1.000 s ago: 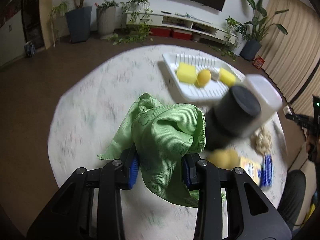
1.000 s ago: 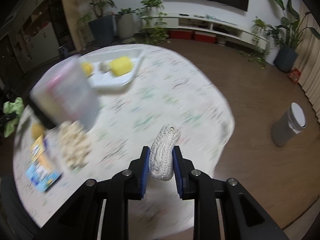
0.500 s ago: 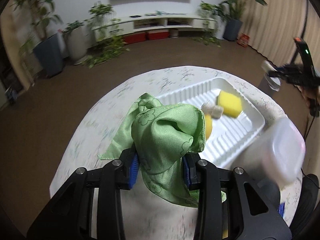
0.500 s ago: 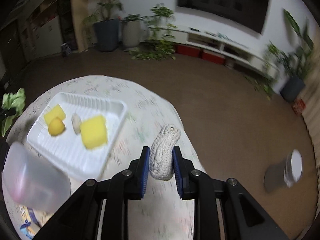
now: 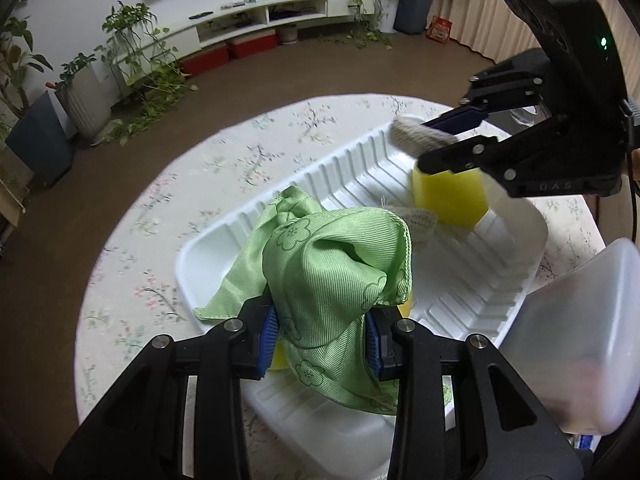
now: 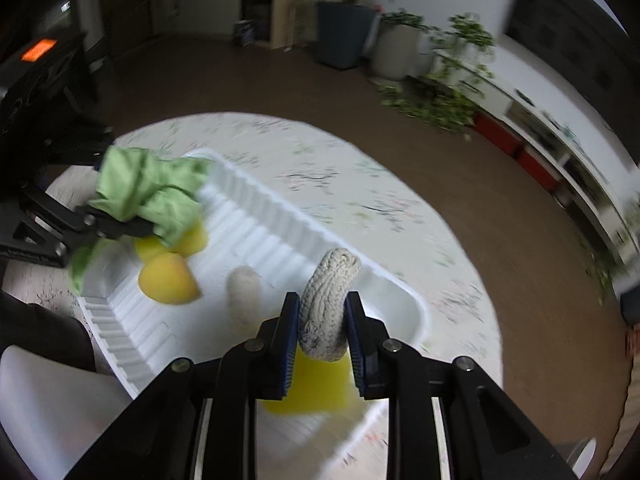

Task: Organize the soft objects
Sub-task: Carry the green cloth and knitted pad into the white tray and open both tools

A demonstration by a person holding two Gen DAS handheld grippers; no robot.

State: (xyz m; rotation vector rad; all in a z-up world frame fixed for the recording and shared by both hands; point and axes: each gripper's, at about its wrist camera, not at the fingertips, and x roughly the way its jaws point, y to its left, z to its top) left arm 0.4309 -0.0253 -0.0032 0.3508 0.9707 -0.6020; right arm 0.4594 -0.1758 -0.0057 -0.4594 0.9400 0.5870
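Your left tongs (image 5: 320,330) were pinching a green microfibre cloth (image 5: 336,264), its fine ribbed weave printed with small flower outlines, bunched into soft folds and draped over the near end of the white tray (image 5: 452,280). The tray was a shallow rectangular piece of smooth plastic with rounded corners and a ridged, fluted wall and floor, sitting on the round counter (image 5: 224,176) under a pale floral-print covering. Your right tongs (image 6: 322,332) were pressed against a cream knitted roll (image 6: 328,304), a thick, rope-textured curve standing upright between the blue pads, held over the other end of the tray. Below it lay a blocky yellow sponge (image 6: 316,388), blurred in the right wrist view; in the left wrist view the same sponge (image 5: 450,196) showed as a bright matte cube under the right tongs (image 5: 444,136). A second cream knitted piece (image 6: 244,300) rested on the tray floor, and beside it a rounded yellow-orange soft ball (image 6: 168,280) sat near the cloth (image 6: 148,192). A translucent frosted plastic container (image 5: 576,360) with rounded edges stood just beside the tray
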